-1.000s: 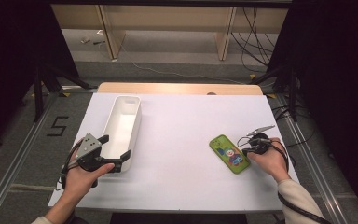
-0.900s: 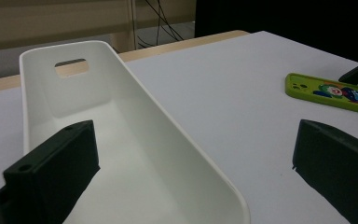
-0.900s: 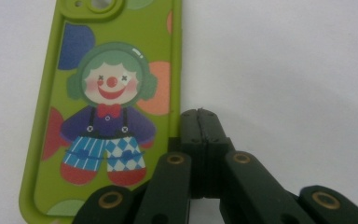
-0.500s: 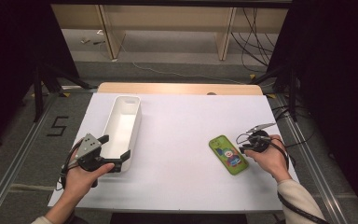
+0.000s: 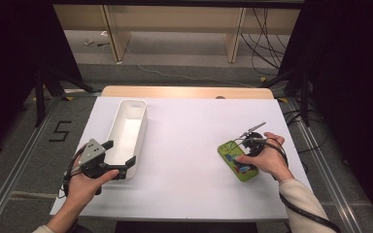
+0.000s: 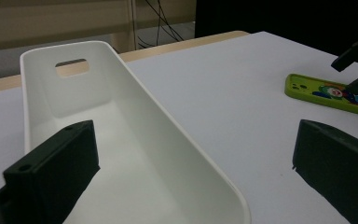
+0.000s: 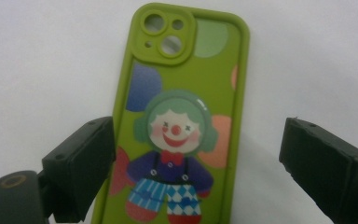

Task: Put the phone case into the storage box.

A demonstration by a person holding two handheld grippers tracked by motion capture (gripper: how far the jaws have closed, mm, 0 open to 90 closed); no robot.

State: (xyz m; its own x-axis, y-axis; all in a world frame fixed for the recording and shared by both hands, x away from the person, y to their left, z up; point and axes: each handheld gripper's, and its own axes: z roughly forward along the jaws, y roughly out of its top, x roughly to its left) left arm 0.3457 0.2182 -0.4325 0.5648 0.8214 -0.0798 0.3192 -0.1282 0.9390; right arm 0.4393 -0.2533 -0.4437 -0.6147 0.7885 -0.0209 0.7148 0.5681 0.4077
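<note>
While the phone case [image 7: 179,121] runs off-frame, right tongs [image 7: 196,163] just opened around it; left tongs [image 6: 191,172] gape.

The phone case [image 7: 182,116] is lime green, printed with a clown that has green hair, a white face, a red nose and smile, a red bow tie, a purple top and blue-and-white diamond trousers; blue, pale green and salmon blobs sit around the figure. The bin [image 5: 126,138] is plain white inside and out. The table [image 5: 189,194] has a white top with a light wood strip along its far edge. The left gripper [image 5: 119,160] and right gripper [image 5: 243,148] are black, the left with a grey plate on top. A black 5 marks the grey floor [image 5: 24,160].
</note>
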